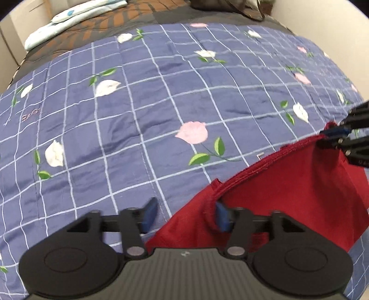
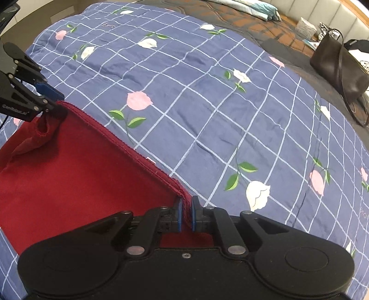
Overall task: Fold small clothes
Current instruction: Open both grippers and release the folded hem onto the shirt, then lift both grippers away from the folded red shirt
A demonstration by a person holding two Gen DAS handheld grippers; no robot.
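Observation:
A small dark red garment [image 1: 288,191] lies partly on the blue checked quilt [image 1: 138,103]. My left gripper [image 1: 184,214] is open; the cloth's corner drapes over its right blue pad [image 1: 222,217]. My right gripper [image 2: 186,214] is shut on the garment's ribbed hem corner [image 2: 184,196]. In the left wrist view the right gripper [image 1: 334,136] pinches the far end of the hem. In the right wrist view the left gripper [image 2: 49,97] sits at the other hem corner of the red garment [image 2: 80,173], its jaws apart.
The quilt [image 2: 207,92] with pink and white tulips covers most of the bed. Folded pale bedding [image 1: 69,20] lies at the far end. A dark brown handbag [image 2: 341,71] stands at the bed's far right, with a tissue box [image 2: 305,26] behind it.

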